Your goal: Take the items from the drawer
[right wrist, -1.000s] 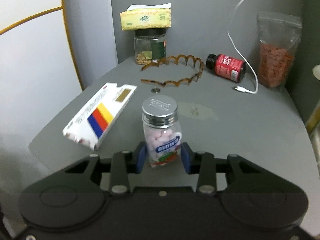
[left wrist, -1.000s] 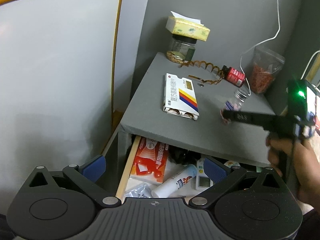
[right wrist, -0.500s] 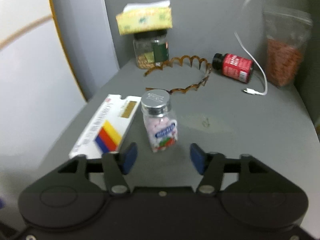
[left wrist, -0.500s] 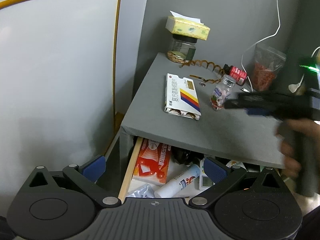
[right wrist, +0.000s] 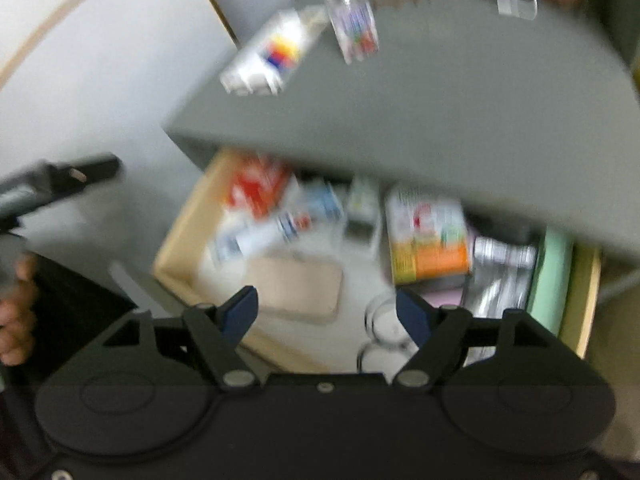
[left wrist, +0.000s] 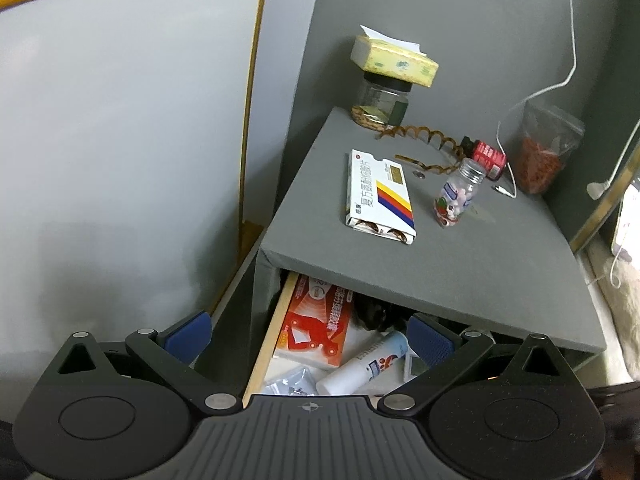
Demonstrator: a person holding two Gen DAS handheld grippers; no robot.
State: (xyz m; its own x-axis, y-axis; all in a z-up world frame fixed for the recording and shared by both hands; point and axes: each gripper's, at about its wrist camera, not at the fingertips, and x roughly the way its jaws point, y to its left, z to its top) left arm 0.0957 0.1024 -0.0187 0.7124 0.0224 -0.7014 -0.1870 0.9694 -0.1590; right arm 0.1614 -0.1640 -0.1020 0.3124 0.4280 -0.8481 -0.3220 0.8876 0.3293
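Jaws of the right gripper point(right wrist: 326, 314) stand spread and empty over the open drawer point(right wrist: 180, 236), its view blurred; the left gripper point(left wrist: 308, 330) is also spread wide with nothing between its pads. Behind on the grey nightstand top point(left wrist: 460, 256) stand the candy bottle point(left wrist: 458, 194) and striped medicine box point(left wrist: 378, 194), while an orange-red packet point(left wrist: 316, 326) and white tube point(left wrist: 366, 368) lie in the drawer.

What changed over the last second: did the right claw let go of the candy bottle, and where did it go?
Yes. The right claw was shut on the candy bottle, opened and left it upright on the cabinet top, then swung down over the open drawer, with nothing between its pads. The left claw stayed open at the drawer; the striped box stayed put.
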